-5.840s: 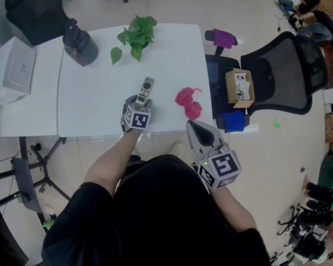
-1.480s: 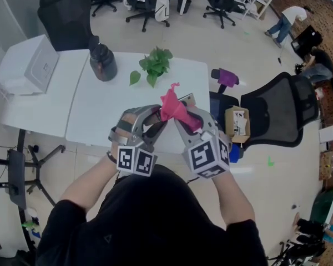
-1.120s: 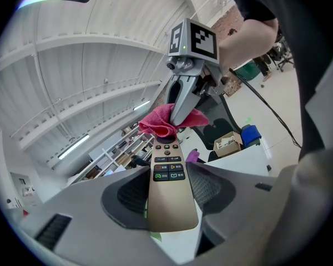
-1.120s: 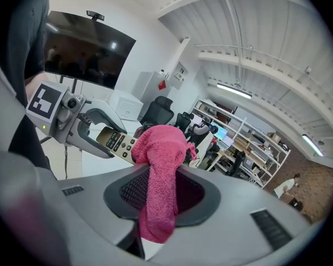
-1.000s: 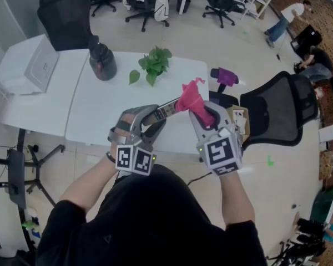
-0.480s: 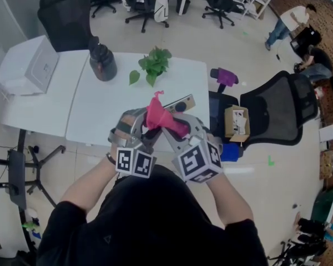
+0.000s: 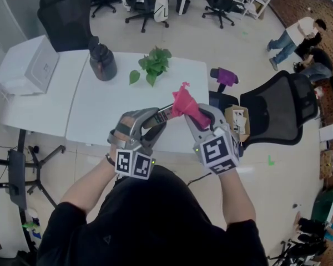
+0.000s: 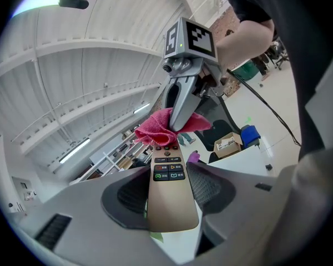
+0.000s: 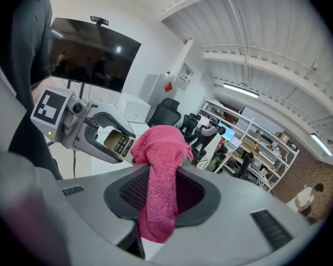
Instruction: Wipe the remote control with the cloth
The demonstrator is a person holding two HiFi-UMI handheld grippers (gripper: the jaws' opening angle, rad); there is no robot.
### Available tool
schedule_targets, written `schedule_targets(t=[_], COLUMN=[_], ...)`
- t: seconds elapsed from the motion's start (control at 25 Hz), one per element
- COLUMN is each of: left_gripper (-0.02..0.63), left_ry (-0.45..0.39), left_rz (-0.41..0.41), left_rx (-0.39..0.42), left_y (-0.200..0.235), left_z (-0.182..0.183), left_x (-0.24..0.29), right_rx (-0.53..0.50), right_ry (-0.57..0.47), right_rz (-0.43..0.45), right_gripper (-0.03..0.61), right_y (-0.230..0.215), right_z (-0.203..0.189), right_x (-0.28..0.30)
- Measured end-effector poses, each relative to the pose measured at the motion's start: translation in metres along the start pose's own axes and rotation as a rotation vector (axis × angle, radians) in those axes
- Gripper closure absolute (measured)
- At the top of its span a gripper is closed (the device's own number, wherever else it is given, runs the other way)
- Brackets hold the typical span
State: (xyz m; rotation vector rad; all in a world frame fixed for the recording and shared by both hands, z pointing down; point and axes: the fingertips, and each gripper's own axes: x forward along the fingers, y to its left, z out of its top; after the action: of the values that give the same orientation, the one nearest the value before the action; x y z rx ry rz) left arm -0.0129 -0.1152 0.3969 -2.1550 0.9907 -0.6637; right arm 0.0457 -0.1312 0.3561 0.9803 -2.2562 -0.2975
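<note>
In the head view both forearms are bent in front of the person's chest. The two grippers are raised over the near edge of the white tabletop [image 7: 100, 110] and angled toward each other. The left gripper [image 7: 154, 117] clamps the tail of a slim, champagne-gold plastic remote control [image 7: 165, 113], which juts out to the right. The right gripper [image 7: 193, 111] pinches a bright pink, nubby terry cloth [image 7: 183, 100], and the cloth's bunched top lies against the remote's far end.

In the left gripper view the jaws are closed on the remote's smooth lower body, with one dark ribbed pad against each long side. Rows of small buttons face the camera. The cloth covers the remote's top end, and the right gripper's grey fingers come down into it from above.

In the right gripper view the jaws squeeze the cloth into a vertical rope between mesh-textured pads. Its loose end hangs below them and a soft wad bulges above. That wad touches the remote, which sits in the left gripper at the left.
</note>
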Motion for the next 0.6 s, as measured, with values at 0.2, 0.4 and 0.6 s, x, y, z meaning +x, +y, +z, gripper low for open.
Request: schedule_targets(t=[0.2, 0.4, 0.6], left_gripper=[0.402, 0.402, 0.402], left_ry=[-0.003, -0.099, -0.333], left_rz=[-0.023, -0.166, -0.373], left_rx=[-0.062, -0.727, -1.366], left_y=[-0.002, 0.019, 0.032], left_z=[-0.003, -0.007, -0.002], left_x=[0.002, 0.008, 0.010], right_rx=[0.034, 0.307, 0.556], right_ry=[-0.015, -0.253, -0.413], right_rz=[-0.036, 0.010, 0.099], right_gripper=[0.471, 0.471, 0.471], right_y=[-0.018, -0.029, -0.014], right_z=[0.000, 0.014, 0.010], right_x=[-0.006, -0.023, -0.025])
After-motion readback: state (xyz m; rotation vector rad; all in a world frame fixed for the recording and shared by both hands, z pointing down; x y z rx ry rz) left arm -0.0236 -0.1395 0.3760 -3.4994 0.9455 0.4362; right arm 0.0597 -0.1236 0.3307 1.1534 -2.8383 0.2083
